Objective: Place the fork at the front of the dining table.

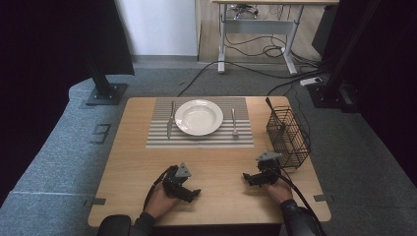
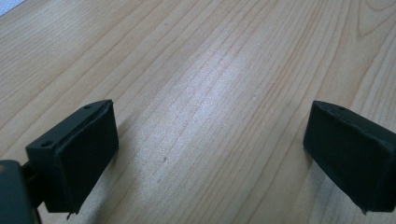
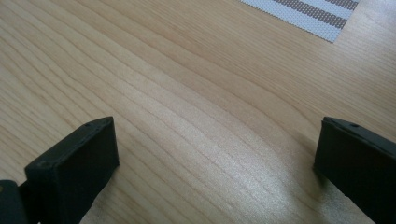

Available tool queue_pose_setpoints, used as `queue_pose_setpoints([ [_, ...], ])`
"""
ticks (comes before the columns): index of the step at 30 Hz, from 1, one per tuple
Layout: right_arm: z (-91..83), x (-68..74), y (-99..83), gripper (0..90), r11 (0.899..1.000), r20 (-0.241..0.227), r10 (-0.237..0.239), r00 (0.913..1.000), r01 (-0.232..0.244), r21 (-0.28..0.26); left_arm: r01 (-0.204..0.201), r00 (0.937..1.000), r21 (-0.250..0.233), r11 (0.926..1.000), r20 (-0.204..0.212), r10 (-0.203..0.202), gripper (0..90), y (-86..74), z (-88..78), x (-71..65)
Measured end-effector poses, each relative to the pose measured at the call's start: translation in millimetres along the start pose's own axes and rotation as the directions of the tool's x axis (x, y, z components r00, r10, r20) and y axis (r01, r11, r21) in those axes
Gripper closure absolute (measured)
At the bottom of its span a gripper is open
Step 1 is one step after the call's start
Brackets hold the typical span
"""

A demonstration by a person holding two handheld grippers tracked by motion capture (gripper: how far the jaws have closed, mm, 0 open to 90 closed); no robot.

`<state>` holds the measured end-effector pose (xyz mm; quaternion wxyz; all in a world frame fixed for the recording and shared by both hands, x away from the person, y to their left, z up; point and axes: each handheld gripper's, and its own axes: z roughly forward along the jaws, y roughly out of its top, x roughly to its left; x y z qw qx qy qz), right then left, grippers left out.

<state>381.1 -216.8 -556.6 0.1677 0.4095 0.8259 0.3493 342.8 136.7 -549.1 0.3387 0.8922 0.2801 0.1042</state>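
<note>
Both your grippers, left gripper (image 1: 195,193) and right gripper (image 1: 246,177), gape empty near the wire basket (image 1: 287,137); light, stiff, grab its rim.

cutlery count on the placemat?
2. A knife lies left of the plate, a fork right of it, both on the striped placemat. More might be hidden in the wire basket.
</note>
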Motion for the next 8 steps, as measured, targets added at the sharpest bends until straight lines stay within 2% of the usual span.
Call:
queue_pose_setpoints([
  [8,-0.1,0.1,-0.3,0.0,1.0,-0.001,0.0,1.0,0.0,0.001,0.002,1.0,0.0,1.0,0.0,-0.002,2.6,0.1,0.2,-0.1],
])
